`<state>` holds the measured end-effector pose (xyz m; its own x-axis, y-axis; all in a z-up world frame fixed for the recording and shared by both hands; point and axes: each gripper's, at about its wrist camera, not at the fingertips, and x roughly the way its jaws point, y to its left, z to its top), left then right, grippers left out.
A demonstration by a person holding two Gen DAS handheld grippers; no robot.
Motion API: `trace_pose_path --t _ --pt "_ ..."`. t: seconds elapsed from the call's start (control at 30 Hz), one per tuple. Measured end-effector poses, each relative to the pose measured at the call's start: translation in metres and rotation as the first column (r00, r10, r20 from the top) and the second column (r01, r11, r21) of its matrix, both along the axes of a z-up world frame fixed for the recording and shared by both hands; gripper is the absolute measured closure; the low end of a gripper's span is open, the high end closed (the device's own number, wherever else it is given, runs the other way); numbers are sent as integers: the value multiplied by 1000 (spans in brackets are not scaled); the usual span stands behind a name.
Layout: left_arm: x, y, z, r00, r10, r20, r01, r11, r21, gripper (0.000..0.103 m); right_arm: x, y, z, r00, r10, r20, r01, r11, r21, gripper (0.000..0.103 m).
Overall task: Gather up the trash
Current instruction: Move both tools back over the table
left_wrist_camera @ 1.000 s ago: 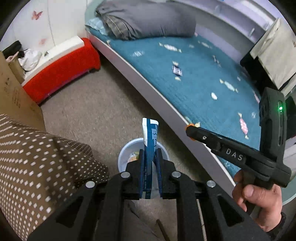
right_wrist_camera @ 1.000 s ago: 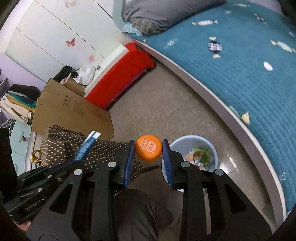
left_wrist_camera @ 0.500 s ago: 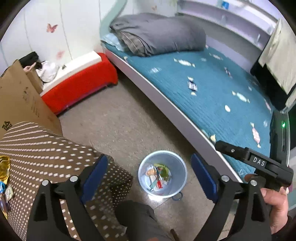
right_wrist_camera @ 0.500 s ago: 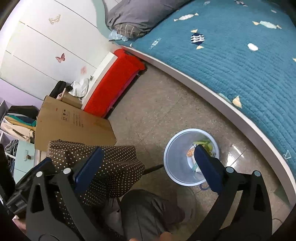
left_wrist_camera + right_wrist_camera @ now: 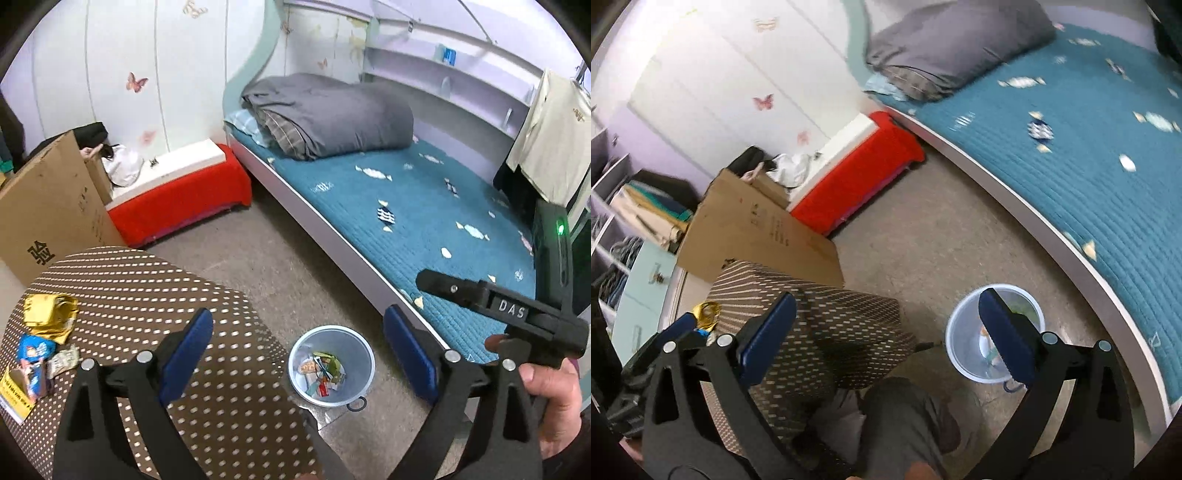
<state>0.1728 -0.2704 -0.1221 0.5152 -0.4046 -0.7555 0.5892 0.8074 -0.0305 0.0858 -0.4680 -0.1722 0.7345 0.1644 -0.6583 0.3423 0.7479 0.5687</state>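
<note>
A pale round trash bin (image 5: 292, 363) stands on the floor by the bed, with wrappers and scraps inside. My left gripper (image 5: 297, 321) hangs high above it; its jaws are opening wide and nothing is between them. My right gripper (image 5: 886, 299) is open and empty too, its right finger overlapping the bin (image 5: 955, 332) in the right wrist view. One finger (image 5: 443, 286) of the right gripper shows in the left wrist view, held by a hand (image 5: 554, 391). A gold wrapper (image 5: 50, 317) and a blue packet (image 5: 35, 352) lie on the dotted table (image 5: 147, 288).
A bed with a teal cover (image 5: 424, 229) and a grey duvet (image 5: 332, 114) runs along the right. A red bench (image 5: 177, 203) and a cardboard box (image 5: 48, 206) stand behind the table. The person's knee (image 5: 897, 417) is just below the grippers.
The left gripper let go of a blue-and-white carton and the right gripper let go of an orange-capped item. Both opened wide and rose away from the bin.
</note>
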Motion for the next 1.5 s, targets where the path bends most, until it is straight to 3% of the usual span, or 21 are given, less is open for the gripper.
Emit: trace_pose_path --t 0.33,0.7,1.07,1.5 --pt "-10 59 38 994 85 62 -80 994 -73 11 14 60 67 988 130 84 -118 984 -133 6" --pt "-18 125 63 974 181 136 -166 979 -118 11 29 126 111 954 262 143 -224 946 -235 6" --pt "-24 197 70 932 320 169 -298 944 -143 11 48 185 121 901 406 153 -346 885 -311 6" --pt "-36 270 57 890 430 153 -410 900 -148 11 69 260 114 808 578 117 -497 775 -390 6"
